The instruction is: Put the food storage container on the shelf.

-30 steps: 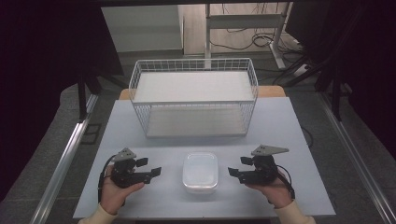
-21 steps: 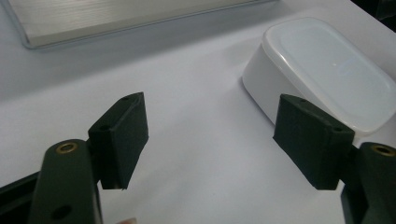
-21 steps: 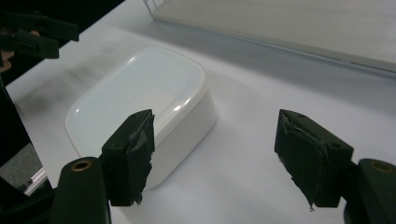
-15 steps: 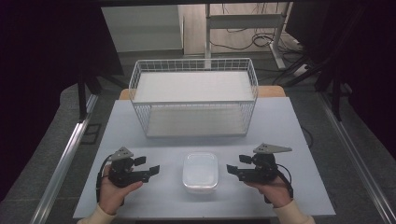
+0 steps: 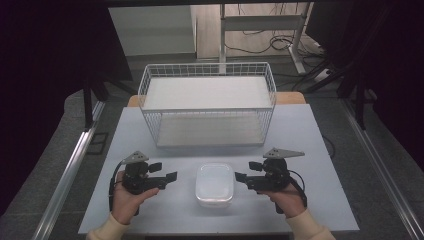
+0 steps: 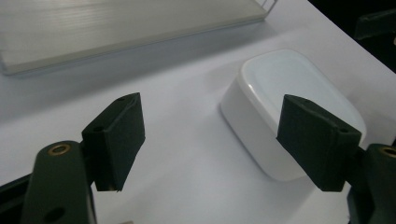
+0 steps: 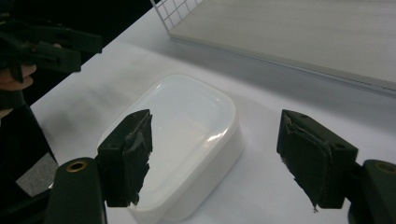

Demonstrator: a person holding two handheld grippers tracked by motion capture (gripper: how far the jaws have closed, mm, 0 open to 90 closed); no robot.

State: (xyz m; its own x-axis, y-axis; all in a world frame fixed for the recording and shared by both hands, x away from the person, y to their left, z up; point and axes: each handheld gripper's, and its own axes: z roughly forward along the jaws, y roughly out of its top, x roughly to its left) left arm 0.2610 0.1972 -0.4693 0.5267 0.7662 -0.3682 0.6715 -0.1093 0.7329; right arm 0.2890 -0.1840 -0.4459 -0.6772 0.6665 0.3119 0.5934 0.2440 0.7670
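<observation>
A white lidded container [image 5: 214, 184] sits on the table [image 5: 310, 135], near its front edge and midway between the two grippers, in front of the wire basket [image 5: 207, 102]. The left gripper [image 5: 167, 179] hovers just left of the container; its jaws have just been opening, stand wide, and hold nothing. The right gripper [image 5: 241, 178] hovers just right of it, jaws spread wide and empty. Neither touches the container.

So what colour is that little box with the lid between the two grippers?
The lidded box is white, slightly translucent and glossy on top; the right gripper view shows it best.
</observation>
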